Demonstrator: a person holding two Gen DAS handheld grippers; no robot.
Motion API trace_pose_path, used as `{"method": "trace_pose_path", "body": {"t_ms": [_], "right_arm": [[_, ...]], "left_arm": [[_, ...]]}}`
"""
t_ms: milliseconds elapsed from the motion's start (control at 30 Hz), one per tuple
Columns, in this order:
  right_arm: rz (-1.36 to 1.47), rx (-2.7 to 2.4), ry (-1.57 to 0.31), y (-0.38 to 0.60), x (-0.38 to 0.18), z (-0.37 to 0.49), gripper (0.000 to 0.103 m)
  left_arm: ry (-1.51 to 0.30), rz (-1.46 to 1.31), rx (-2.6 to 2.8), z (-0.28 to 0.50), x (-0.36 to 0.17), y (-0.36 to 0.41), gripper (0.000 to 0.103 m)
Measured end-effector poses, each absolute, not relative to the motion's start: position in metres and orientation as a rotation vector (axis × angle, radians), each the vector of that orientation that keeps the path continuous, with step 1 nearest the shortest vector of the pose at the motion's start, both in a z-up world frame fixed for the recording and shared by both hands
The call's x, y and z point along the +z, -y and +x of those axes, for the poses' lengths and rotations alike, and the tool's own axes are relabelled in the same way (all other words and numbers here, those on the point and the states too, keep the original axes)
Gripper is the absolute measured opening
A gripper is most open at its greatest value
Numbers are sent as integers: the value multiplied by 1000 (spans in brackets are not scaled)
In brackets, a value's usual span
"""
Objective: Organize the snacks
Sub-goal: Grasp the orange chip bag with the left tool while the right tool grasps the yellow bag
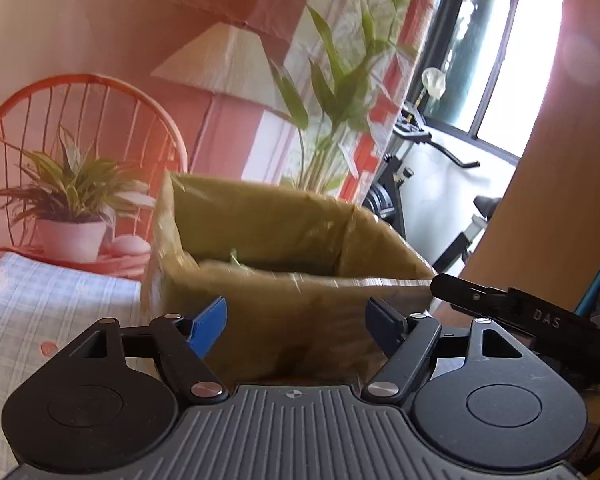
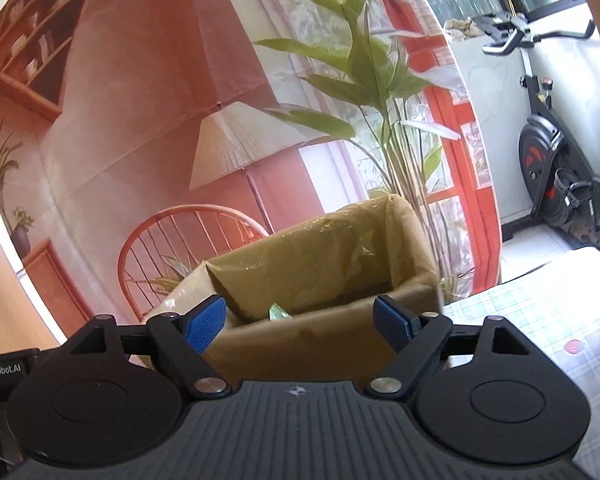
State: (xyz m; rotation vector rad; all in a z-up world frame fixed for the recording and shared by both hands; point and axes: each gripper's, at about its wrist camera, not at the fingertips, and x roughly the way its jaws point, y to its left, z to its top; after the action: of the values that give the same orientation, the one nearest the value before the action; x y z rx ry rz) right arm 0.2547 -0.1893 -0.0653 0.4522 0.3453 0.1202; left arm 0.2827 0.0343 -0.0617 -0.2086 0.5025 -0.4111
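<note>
The jaws of both grippers are standing wide apart with nothing gripped between them. In the left wrist view, the left gripper [image 1: 296, 322] is filling the bottom of the frame, its blue pads [image 1: 209, 326] spread to either side of the near wall of a cardboard box [image 1: 284, 312] that is sitting at the centre of the picture. The pads are not pressing on the box; whether they are brushing its wall cannot be told. The box is lined with a clear plastic film, and a small green scrap of a snack packet [image 1: 236, 258] is peeking above the near rim inside it. The box is resting on a bench covered with a pale checked cloth [image 1: 52, 320], which is showing at the lower left. At the right edge of this view, part of the right gripper [image 1: 512, 312] is reaching in just beside the box's near right corner.

In the right wrist view, the right gripper [image 2: 300, 322] is likewise spreading its blue pads [image 2: 204, 326] across the bottom centre, released, framing the same cardboard box [image 2: 320, 340]. A pale green snack packet [image 2: 278, 312] is lying inside, just behind the near wall. The checked cloth [image 2: 540, 320] is showing at the lower right.

Behind the box a printed backdrop is hanging, showing a lamp [image 2: 240, 140], a red chair [image 1: 80, 120] and plants. An exercise bike [image 2: 552, 160] is standing at the far right.
</note>
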Motion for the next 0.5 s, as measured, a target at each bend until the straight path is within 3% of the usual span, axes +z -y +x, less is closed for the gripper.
{"method": "trace_pose_path", "body": {"t_ms": [233,500], "right_arm": [[337,108,-394,183,-89,215,84],[257,46,-473,181,-124,184,94]], "left_arm": [[-595,-183,-423,289,-92,-18,84],[-658,-156,-417,302,-108,-11,87]]}}
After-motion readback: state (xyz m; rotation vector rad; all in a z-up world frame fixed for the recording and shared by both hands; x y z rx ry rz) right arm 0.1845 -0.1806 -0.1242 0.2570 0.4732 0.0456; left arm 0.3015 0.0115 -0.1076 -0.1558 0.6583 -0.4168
